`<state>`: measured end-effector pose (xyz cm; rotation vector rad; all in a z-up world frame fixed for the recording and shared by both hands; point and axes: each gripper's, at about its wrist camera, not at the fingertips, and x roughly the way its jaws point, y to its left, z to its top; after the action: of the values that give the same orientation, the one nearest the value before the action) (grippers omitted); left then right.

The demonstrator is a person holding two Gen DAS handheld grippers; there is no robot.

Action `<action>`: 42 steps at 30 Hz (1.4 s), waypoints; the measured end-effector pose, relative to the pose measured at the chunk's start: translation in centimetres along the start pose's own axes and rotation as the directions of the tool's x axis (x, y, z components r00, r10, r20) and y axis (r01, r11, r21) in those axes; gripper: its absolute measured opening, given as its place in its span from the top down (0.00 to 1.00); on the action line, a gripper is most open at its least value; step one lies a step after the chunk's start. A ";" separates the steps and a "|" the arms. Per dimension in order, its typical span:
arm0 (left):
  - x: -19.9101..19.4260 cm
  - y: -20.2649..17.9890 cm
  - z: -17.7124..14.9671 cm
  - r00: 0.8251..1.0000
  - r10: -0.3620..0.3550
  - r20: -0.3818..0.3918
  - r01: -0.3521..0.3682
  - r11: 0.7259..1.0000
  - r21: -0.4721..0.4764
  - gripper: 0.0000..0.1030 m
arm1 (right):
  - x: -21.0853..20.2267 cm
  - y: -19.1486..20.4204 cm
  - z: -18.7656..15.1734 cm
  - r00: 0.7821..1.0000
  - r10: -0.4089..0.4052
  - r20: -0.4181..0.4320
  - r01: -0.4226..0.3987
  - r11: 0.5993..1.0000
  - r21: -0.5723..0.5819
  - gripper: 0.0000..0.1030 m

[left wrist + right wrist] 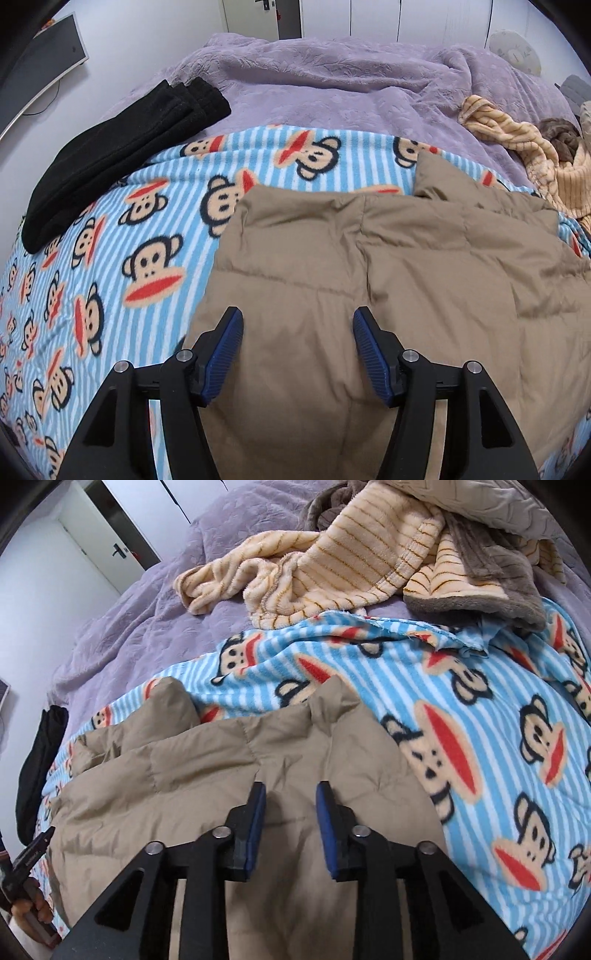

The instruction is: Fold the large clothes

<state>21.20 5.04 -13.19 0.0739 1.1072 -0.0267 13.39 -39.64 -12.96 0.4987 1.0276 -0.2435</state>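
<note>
jacket (388,280) on monkey blanket (122,258) | folded trousers (122,155) left – striped robe (532,162) right, behind

Bed (332,74) w/ lilac cover. On it: monkey-print blanket (155,229), folded black garment (122,151) at left, striped fleece heap (332,561) at right.

Taking the tan padded jacket (388,266) as landmark: to its left, open striped monkey blanket (110,258) is lying flat and offering free passage. Beyond that, a folded black garment (122,147) is blocking the far-left edge. Behind the jacket, purple bedding (314,81) is lying open. To its far right, a heaped striped fleece pile (332,554) is crowding the way.
</note>
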 end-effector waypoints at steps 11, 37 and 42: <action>-4.0 0.0 -7.6 0.994 -0.042 -0.097 0.040 0.999 -0.021 0.27 | -5.9 -0.2 -8.7 0.994 0.090 -0.065 -0.086 0.994 0.061 0.42; -3.8 1.5 -11.1 0.983 -0.020 -0.182 0.001 0.995 -0.102 0.01 | -6.7 -4.6 -16.7 0.968 0.214 -0.129 -0.165 0.935 0.313 0.10; -3.3 2.9 -11.9 0.967 -0.174 -0.184 0.133 0.967 -0.219 0.01 | -5.7 -4.5 -16.6 0.958 0.243 -0.149 -0.183 0.926 0.331 0.10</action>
<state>9.31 8.74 -15.39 -0.1993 1.3112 -0.0450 -3.87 -35.41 -16.27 0.9337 1.1130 -0.1667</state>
